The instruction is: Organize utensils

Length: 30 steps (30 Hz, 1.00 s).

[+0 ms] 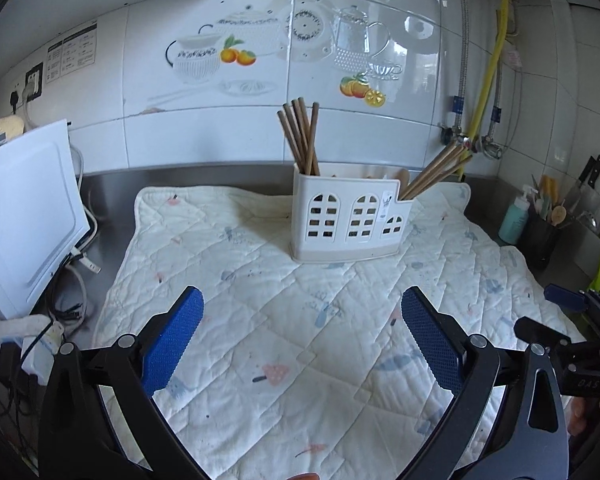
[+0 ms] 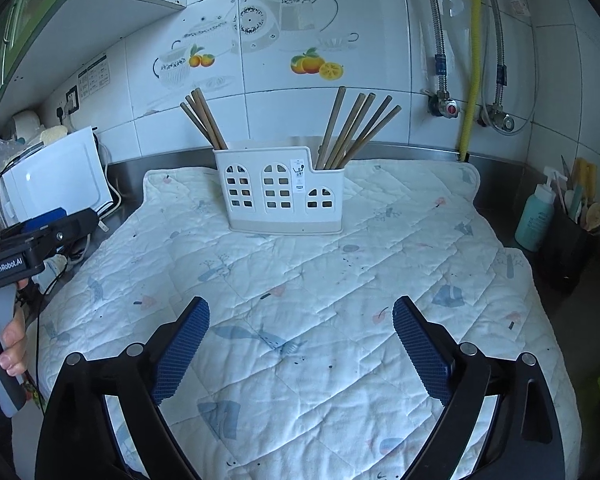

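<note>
A white utensil holder [image 1: 348, 216] with window-shaped cutouts stands upright at the far middle of a quilted mat [image 1: 284, 320]. Several wooden chopsticks [image 1: 302, 136] lean in its left compartment, and several more chopsticks [image 1: 436, 168] lean out to the right from its right compartment. The holder [image 2: 280, 192] with both bundles, left [image 2: 204, 120] and right [image 2: 356, 132], also shows in the right wrist view. My left gripper [image 1: 302, 336] is open and empty, low over the near mat. My right gripper [image 2: 300, 340] is open and empty, also well short of the holder.
A white appliance [image 1: 24, 216] with cables stands at the left edge. A teal bottle [image 2: 538, 216] and a dark utensil pot [image 2: 568, 248] stand at the right. A tiled wall with pipes and valves [image 2: 446, 108] is behind. The other gripper shows at each view's side [image 1: 580, 344].
</note>
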### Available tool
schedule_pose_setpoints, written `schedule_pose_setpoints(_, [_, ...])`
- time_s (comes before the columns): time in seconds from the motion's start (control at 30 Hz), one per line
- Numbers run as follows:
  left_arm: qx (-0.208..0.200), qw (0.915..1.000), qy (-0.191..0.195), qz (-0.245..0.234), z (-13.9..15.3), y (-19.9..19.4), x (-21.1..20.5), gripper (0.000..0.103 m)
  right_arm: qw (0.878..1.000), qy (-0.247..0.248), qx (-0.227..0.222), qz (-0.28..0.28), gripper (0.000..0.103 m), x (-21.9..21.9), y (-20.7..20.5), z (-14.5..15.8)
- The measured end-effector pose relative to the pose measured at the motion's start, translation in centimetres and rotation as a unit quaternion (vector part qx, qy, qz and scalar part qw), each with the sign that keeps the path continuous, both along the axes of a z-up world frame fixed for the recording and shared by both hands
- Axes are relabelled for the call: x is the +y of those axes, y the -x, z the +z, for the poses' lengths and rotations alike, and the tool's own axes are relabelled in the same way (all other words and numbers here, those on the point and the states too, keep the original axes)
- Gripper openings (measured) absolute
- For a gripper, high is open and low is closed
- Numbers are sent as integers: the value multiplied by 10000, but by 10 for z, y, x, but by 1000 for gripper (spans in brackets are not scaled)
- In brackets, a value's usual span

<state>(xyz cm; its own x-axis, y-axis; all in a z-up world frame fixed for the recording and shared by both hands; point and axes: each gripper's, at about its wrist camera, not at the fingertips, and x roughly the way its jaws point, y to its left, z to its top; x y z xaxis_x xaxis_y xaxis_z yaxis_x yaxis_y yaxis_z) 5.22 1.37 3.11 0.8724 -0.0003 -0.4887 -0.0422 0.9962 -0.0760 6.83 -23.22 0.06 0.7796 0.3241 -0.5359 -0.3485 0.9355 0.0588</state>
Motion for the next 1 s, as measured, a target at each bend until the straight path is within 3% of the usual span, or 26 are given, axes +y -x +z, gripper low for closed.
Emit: schedule_pose_setpoints(1.0, [251,9997,-50,-11,-23,9,1,98,9999,-87,85,-57,91,-4,-6,-3])
